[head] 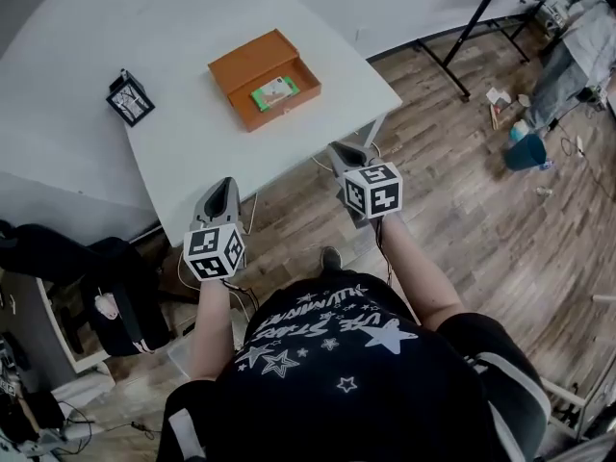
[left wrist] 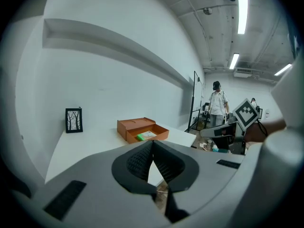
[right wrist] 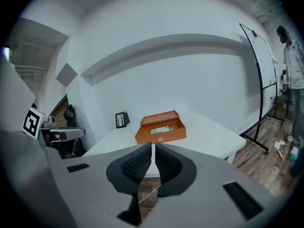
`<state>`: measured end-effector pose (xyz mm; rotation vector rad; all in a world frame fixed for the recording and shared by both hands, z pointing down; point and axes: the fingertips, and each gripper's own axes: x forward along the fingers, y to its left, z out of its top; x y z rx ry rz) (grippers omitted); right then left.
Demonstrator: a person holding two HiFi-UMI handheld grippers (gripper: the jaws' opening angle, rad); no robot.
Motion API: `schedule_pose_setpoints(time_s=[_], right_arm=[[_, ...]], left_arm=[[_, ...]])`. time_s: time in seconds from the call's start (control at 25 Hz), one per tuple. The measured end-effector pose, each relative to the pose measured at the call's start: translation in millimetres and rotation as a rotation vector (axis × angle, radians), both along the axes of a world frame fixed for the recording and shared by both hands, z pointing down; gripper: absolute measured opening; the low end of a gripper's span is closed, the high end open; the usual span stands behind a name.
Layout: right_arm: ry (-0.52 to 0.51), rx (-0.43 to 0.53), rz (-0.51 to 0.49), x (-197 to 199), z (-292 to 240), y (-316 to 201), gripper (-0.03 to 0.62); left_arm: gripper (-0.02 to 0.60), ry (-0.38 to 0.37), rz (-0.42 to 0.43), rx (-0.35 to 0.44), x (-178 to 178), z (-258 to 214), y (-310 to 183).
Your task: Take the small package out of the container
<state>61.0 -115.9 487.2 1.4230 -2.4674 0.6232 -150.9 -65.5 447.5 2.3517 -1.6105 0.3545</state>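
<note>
An open orange box [head: 252, 58] lies on the white table [head: 192, 152], far side of centre. Inside it rests a small green and white package [head: 275, 92]. Both grippers hover off the table's near edge, over the wooden floor, well short of the box. My left gripper [head: 228, 185] is shut and holds nothing; its view shows the box [left wrist: 135, 122] and the package [left wrist: 147, 136] ahead. My right gripper [head: 340, 149] also has its jaws together and empty, pointing at the box [right wrist: 172, 136] with the package [right wrist: 160, 129] in it.
A small black picture frame [head: 129, 97] stands at the table's left edge. A black stand's legs [head: 462, 41] and scattered clutter [head: 525, 147] sit on the floor to the right. A person [left wrist: 217, 103] stands far off in the room.
</note>
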Motion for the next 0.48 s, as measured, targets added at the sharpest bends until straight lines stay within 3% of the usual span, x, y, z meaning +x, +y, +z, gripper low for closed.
schedule_pose_setpoints(time_s=[0.28,0.48], right_arm=[[0.008,0.014,-0.082,21.2,0.4,-46.8,0.055],[-0.012,-0.001,-0.104,24.1,8.6,-58.4,0.055]], left_arm=[[0.018,-0.023,-0.109,0.002,16.0,-5.3,-30.5],[0.018,-0.050,-0.099,-0.016,30.2,0.1,-36.1]])
